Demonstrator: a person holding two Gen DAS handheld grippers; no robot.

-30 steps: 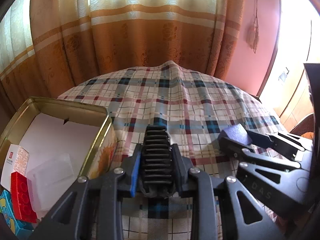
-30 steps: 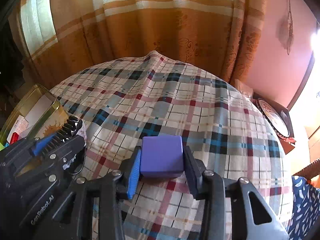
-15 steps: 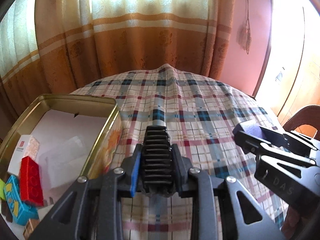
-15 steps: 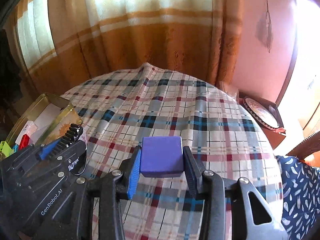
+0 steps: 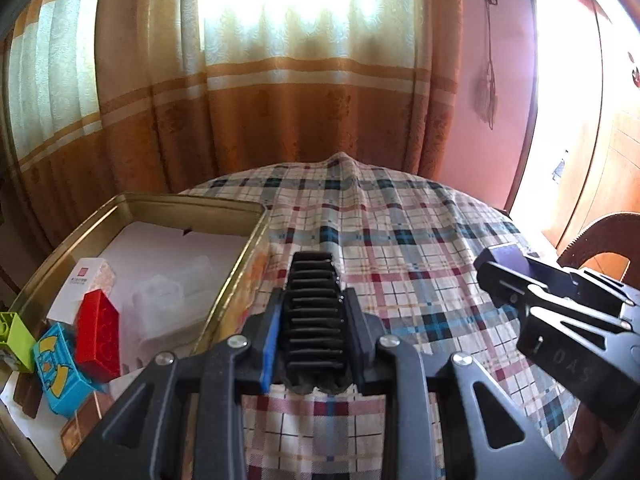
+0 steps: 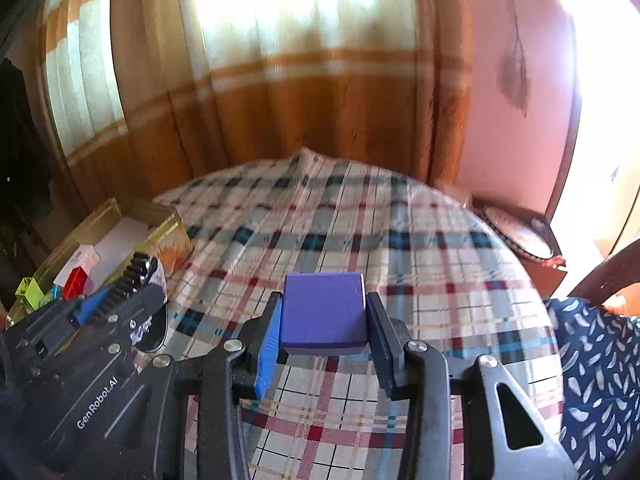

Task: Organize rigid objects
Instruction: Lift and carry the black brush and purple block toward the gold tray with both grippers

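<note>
In my left gripper (image 5: 312, 320) the jaws are clenched on a black ribbed part (image 5: 314, 316), hard, ridged like a comb; in my right gripper (image 6: 324, 320) the jaws grasp a purple cube (image 6: 323, 312), matte, smooth and square-edged. Both are clear of the bench (image 5: 400, 248) with its plaid cloth. Over the last second the gold tin box (image 5: 188, 200) has slid closer to the left of my left jaws and more of its inside shows, so I judge I am carrying both pieces toward it. It is thin shiny metal with a white liner, holding a red brick (image 5: 98, 332), a blue printed block (image 5: 56, 364), a green brick (image 5: 16, 336) and a white carton (image 5: 82, 284). Beyond hang orange curtains (image 5: 312, 112).
</note>
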